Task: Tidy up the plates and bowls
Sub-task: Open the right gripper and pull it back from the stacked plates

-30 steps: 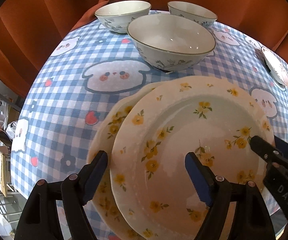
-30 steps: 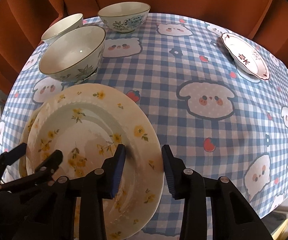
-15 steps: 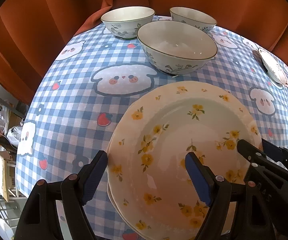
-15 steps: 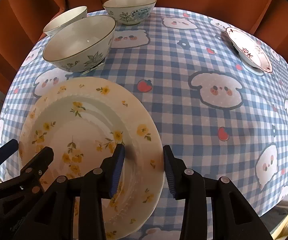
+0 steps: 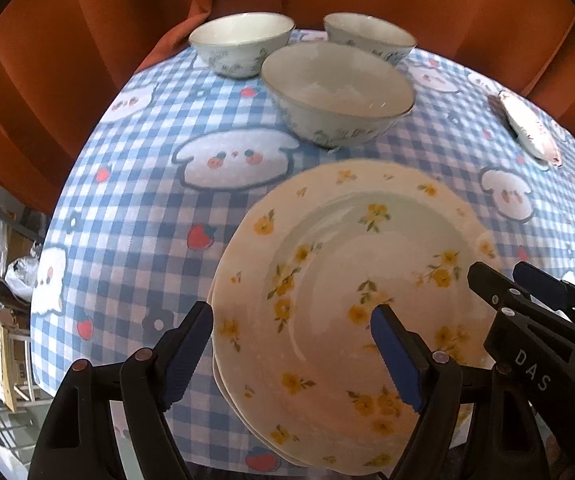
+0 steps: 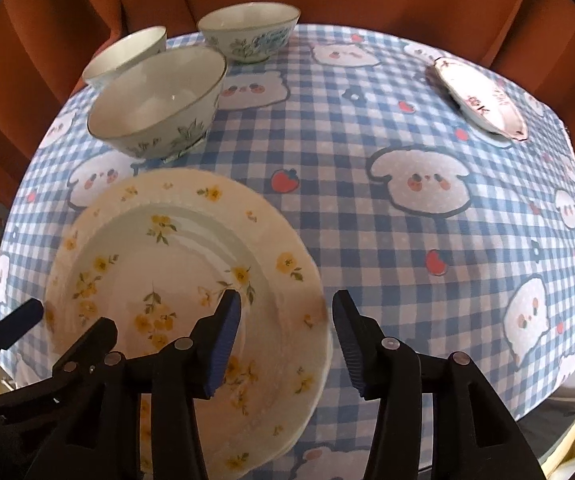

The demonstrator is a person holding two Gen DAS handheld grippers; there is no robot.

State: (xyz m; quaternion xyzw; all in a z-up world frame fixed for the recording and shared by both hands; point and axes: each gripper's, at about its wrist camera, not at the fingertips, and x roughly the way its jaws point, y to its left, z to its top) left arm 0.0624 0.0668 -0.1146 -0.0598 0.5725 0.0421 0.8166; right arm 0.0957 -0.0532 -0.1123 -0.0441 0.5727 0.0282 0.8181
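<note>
The upper yellow-flowered cream ceramic plate (image 5: 351,280) had slid square onto its twin; both tools, left (image 5: 291,344) and right (image 6: 285,336), stood apart, leaving 3 bowls unstacked.

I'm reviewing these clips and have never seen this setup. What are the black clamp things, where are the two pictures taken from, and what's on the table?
No robot here: a person holds a two-finger tool in each hand, each with a fisheye camera looking along its fingers. One picture is from the left tool, the other from the right tool. Each straddles an edge of the yellow-flowered plate with its fingers apart, gripping nothing. That plate sits on a second matching plate, of which only the rim shows. Behind stand a large bowl and two small bowls. A pink-patterned dish lies far right on the checked tablecloth.
</note>
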